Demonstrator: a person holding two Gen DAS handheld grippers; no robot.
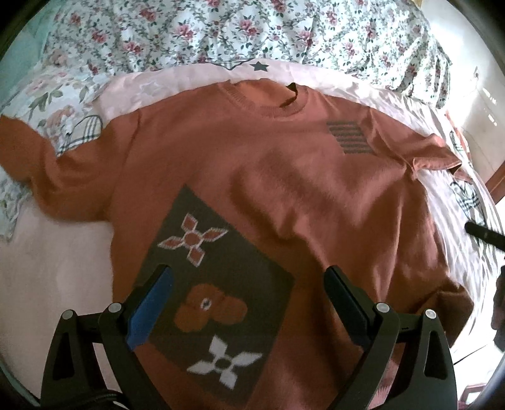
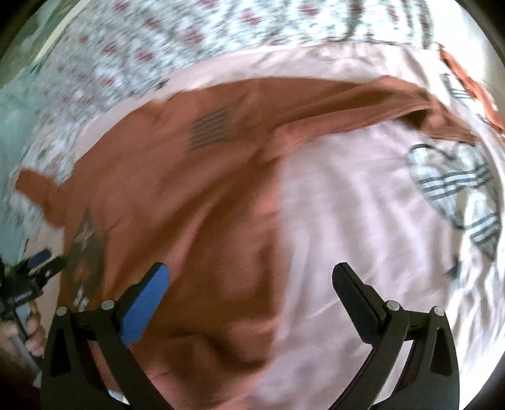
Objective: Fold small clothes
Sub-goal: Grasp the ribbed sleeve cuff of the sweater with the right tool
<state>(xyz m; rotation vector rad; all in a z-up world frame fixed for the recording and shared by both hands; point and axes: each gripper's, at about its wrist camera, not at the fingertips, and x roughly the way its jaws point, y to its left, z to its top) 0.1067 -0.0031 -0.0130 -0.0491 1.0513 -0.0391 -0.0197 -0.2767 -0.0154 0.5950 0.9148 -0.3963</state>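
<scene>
An orange sweater (image 1: 284, 176) lies face up on a pink sheet (image 1: 56, 271) on a bed, its collar pointing away toward a floral quilt (image 1: 252, 28), its sleeves out to either side. The left claw (image 1: 247, 302) hangs released over the dark patch (image 1: 227, 284) near the hem, while the right claw (image 2: 251, 293), also released and empty, hovers at the sweater's right edge.

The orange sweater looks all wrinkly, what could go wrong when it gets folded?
The orange sweater lies rumpled, with its right sleeve bunched; folding now might trap creases. The pink sheet underneath is wrinkled too, so open fingers might pinch it along with the knit.
</scene>
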